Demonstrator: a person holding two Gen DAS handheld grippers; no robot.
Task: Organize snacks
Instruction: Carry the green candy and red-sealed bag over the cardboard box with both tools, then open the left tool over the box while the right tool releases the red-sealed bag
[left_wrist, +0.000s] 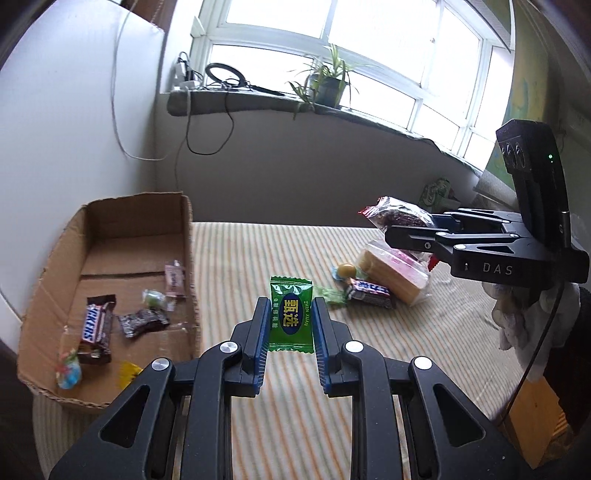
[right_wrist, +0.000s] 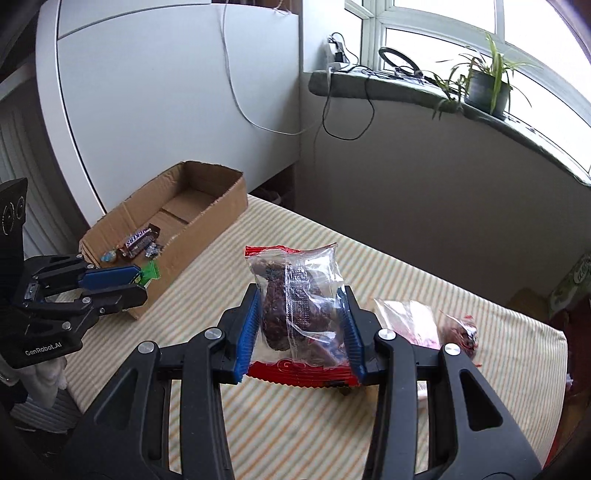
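My left gripper (left_wrist: 291, 306) is shut on a green candy packet (left_wrist: 291, 317) with a blue oval label, held above the striped tablecloth (left_wrist: 251, 254) just right of the cardboard box (left_wrist: 136, 218). My right gripper (right_wrist: 300, 291) is shut on a clear pack with red ends holding a dark brown pastry (right_wrist: 295, 306). In the left wrist view the right gripper (left_wrist: 410, 227) hangs at the right with that pack (left_wrist: 400, 214). The right wrist view has the left gripper (right_wrist: 138, 282) and green packet (right_wrist: 150, 272) beside the box (right_wrist: 207, 214).
Inside the box lie a Snickers bar (left_wrist: 96, 325), a dark wrapped sweet (left_wrist: 142, 322) and several small candies. On the cloth sit a wrapped yellow cake (left_wrist: 395, 275), another Snickers (left_wrist: 369, 291) and a yellow ball candy (left_wrist: 347, 270). A windowsill with a potted plant (left_wrist: 328, 86) runs behind.
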